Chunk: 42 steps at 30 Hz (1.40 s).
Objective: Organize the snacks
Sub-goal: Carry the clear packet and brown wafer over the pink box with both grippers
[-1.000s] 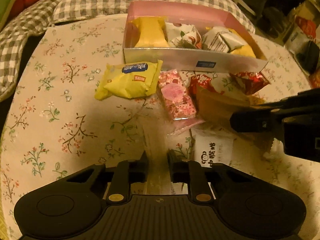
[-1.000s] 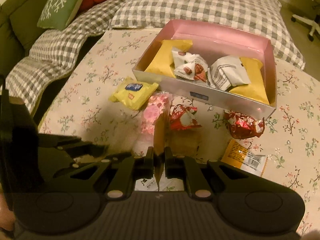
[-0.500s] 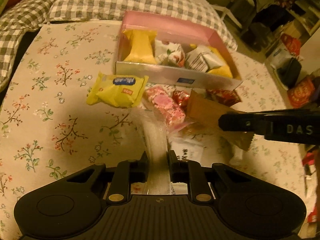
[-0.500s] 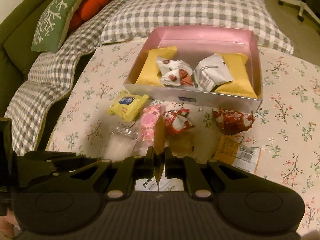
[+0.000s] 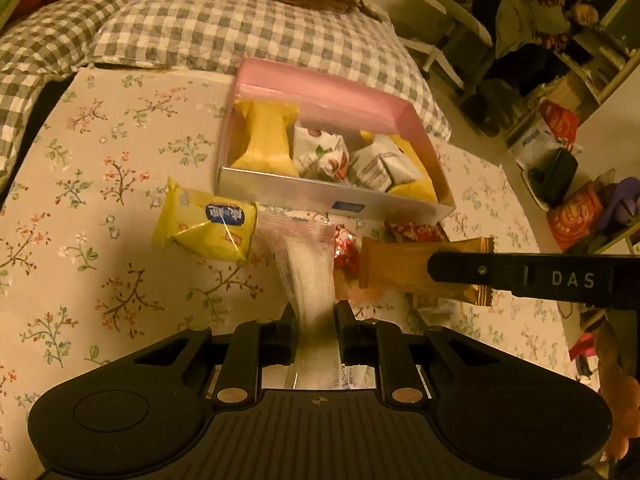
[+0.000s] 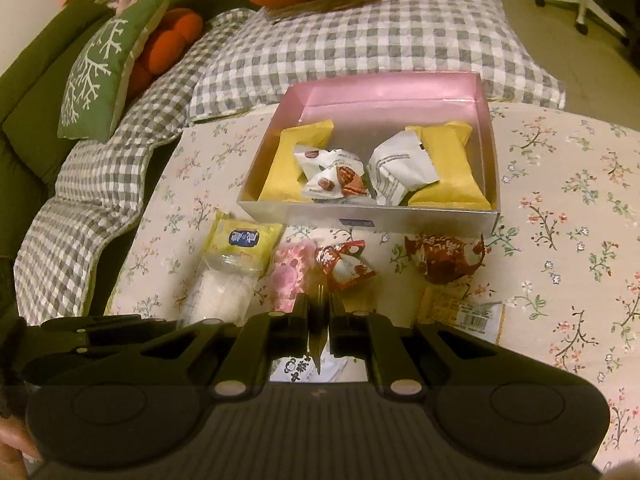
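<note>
My left gripper (image 5: pixel 316 320) is shut on a clear-wrapped white snack (image 5: pixel 308 264) that hangs above the floral cloth. In the right wrist view that snack (image 6: pixel 224 292) sticks out of the left gripper (image 6: pixel 176 322) at lower left. My right gripper (image 6: pixel 319 308) is shut on a thin golden-brown packet (image 6: pixel 319 340), seen edge-on. From the left wrist view the packet (image 5: pixel 400 268) lies flat in the right gripper (image 5: pixel 432 270). Beyond both stands the pink box (image 5: pixel 320 196) (image 6: pixel 360 216), holding yellow and white wrapped snacks.
Loose on the cloth before the box lie a yellow packet (image 6: pixel 244 240), a pink packet (image 6: pixel 288 276), a red-and-white candy (image 6: pixel 344 264), a dark red packet (image 6: pixel 444 256) and an orange-labelled packet (image 6: pixel 460 308). Checked cushions (image 6: pixel 360 40) border the far side.
Both grippers have risen with their snacks. The clear-wrapped snack has come up off the cloth, and the golden-brown packet now hangs higher beside it. The box and loose snacks look farther away.
</note>
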Available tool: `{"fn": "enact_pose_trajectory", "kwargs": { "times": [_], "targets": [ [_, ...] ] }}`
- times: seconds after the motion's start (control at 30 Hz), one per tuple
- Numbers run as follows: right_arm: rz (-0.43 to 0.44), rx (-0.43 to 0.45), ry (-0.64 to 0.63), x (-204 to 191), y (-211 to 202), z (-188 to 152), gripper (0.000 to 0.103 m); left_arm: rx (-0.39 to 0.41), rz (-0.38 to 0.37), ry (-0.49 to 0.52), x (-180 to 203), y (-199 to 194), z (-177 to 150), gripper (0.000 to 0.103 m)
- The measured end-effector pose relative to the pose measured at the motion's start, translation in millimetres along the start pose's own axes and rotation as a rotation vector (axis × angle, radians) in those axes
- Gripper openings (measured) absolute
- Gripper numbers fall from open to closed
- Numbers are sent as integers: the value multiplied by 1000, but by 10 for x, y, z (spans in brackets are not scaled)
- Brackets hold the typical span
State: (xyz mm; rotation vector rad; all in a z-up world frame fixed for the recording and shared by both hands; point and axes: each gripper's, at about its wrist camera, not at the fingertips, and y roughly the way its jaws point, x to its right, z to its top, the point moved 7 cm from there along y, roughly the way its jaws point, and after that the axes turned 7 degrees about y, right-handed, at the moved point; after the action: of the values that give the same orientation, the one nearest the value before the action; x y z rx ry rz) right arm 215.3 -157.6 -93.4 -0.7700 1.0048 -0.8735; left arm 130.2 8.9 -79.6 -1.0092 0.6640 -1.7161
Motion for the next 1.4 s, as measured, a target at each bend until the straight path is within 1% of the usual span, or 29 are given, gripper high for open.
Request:
{"fn": "enact_pose_trajectory", "kwargs": {
  "times": [0.17,0.3,0.6,0.83,0.97,1.2,1.33,1.4],
  "targets": [
    [3,19,20,16,-41,33,8,24,-18,0,22,-46,47,17],
    [12,45,49,55,-98,78,8,49,-13,-3,5,-83,108,17],
    [34,142,149,232,-259,294,8,92,4,-30,-90,-69,299,17],
    [28,197,247,483,-317,444,8,138,10,-46,-135,-30,523,17],
    [8,240,299,642,-343,526,8,168,18,-27,-115,21,695,17],
    [-9,312,372,818,-353,666,8,196,-21,-1,13,195,1005,17],
    [-25,354,396,899,-315,744,8,200,-2,9,-52,308,1191,17],
    [-33,364,392,933,-275,787,8,203,24,24,-131,357,1275,17]
  ]
}}
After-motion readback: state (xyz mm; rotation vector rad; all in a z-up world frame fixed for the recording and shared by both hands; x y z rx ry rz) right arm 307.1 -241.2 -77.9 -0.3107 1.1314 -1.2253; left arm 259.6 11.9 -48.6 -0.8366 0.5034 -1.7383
